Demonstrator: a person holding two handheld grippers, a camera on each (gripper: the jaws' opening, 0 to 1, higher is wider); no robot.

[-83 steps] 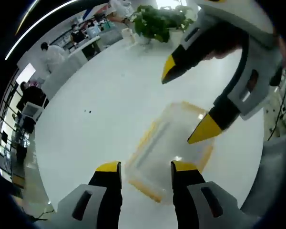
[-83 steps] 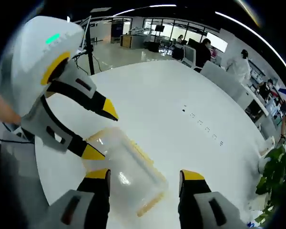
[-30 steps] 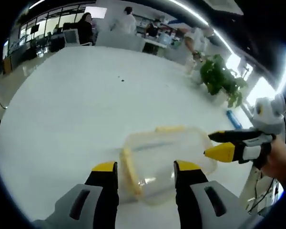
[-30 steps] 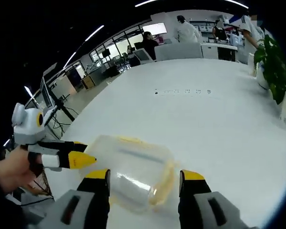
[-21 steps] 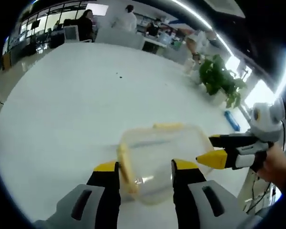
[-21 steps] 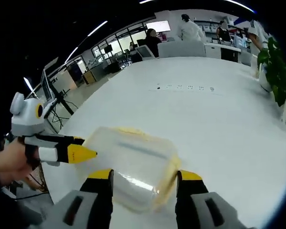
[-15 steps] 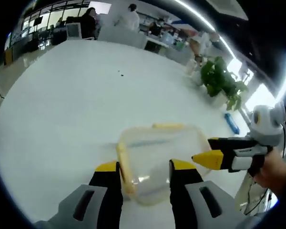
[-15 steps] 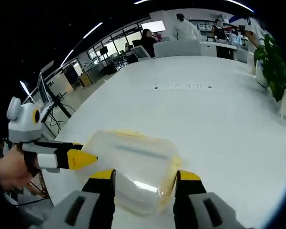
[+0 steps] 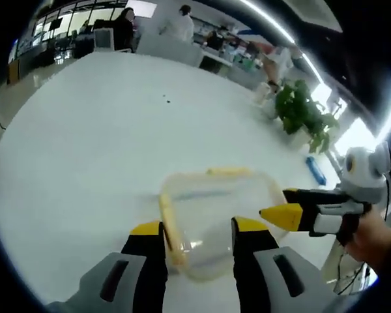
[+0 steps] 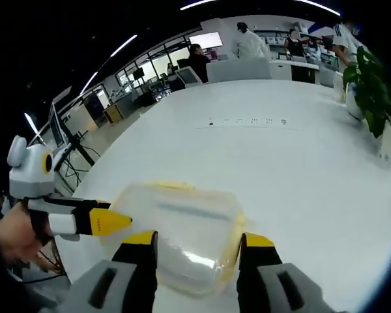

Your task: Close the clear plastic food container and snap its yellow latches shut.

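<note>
A clear plastic food container (image 9: 215,222) with its lid on is seen resting on a white table (image 9: 91,150). In the left gripper view, the left gripper (image 9: 190,231) is placed at the container's near end; its two yellow-tipped jaws are spread apart, and the yellow latch (image 9: 171,225) at the left end of the container lies between them, just beside the left jaw. Whether the jaws touch the container cannot be told. A second yellow latch (image 9: 229,171) is visible along the far edge. The right gripper (image 9: 280,213) enters from the right, held in a hand (image 9: 376,236), its yellow tip close to the container's right end; its jaws appear nearly together there. In the right gripper view, the right gripper (image 10: 197,244) is seen with jaws parted, straddling the near side of the container (image 10: 176,225), while the left gripper (image 10: 111,222) reaches in from the left towards the container's left end. A potted plant (image 9: 303,114) stands well apart at the far right of the table.
</note>
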